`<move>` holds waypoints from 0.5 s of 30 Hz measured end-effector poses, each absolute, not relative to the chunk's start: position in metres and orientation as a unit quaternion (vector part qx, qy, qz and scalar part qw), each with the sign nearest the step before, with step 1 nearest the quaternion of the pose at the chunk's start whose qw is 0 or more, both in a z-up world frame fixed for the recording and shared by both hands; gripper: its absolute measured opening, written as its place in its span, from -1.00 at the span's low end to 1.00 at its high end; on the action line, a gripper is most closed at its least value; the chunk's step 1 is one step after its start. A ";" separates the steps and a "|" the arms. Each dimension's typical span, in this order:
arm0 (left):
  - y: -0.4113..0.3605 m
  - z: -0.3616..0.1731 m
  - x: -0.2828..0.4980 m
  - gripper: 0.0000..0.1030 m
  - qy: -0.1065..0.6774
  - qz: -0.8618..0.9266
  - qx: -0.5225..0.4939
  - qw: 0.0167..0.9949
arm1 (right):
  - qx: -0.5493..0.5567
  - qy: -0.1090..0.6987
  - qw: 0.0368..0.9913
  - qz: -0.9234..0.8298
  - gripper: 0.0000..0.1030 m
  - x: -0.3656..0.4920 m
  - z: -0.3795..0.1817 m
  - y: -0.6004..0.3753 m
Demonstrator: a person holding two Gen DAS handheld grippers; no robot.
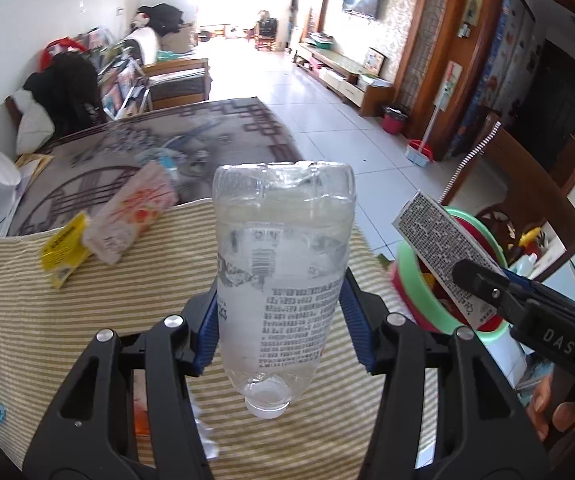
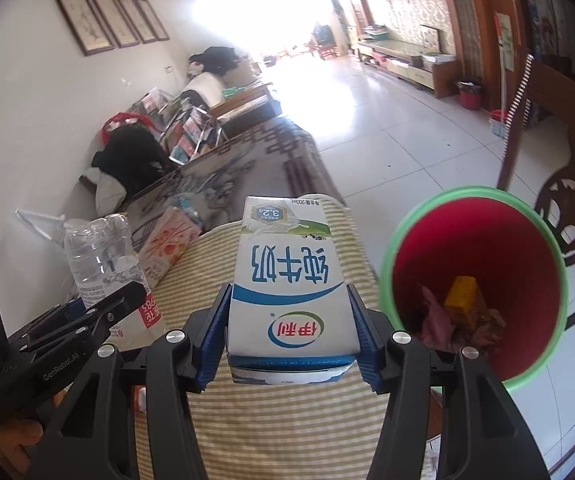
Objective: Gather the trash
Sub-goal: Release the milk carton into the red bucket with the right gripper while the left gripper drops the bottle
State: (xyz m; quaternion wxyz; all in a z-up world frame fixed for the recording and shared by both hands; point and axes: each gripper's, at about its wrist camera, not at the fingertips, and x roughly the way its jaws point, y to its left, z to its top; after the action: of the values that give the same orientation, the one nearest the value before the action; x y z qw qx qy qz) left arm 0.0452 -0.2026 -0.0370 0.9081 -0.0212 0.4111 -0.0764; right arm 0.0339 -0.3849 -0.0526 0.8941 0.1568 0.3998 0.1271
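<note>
My left gripper [image 1: 281, 320] is shut on a clear plastic bottle [image 1: 283, 264], held cap toward me above the striped cloth [image 1: 87, 320]. My right gripper [image 2: 289, 328] is shut on a white and blue milk carton [image 2: 287, 280]. In the left wrist view the carton [image 1: 443, 256] hangs over the red bin with a green rim [image 1: 411, 280]. In the right wrist view the bin [image 2: 475, 292] stands to the right of the carton and holds a yellow box and crumpled wrappers. A pink carton [image 1: 131, 216] and a yellow packet [image 1: 65, 248] lie at the cloth's far left.
A patterned grey table surface [image 1: 159, 148] lies beyond the cloth. A wooden chair [image 2: 543, 128] stands behind the bin. White tiled floor [image 1: 327, 120] runs on the right. A sofa with clutter [image 1: 87, 84] is on the left.
</note>
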 end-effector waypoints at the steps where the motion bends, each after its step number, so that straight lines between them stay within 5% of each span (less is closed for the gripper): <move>1: -0.211 -0.036 0.046 0.00 0.410 -0.080 -0.017 0.908 | 0.160 0.399 0.895 0.122 0.03 0.033 -0.053 -0.393; 15: -0.268 -0.041 0.057 0.00 0.418 -0.099 0.006 0.903 | 0.197 0.391 0.896 0.068 0.03 0.033 -0.067 -0.478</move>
State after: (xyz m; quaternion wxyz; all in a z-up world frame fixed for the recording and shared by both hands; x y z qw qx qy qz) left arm 0.0568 -0.2683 -0.0409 0.9028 0.0056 0.4185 -0.0991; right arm 0.0333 -0.4783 -0.0671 0.8964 0.1975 0.3910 0.0677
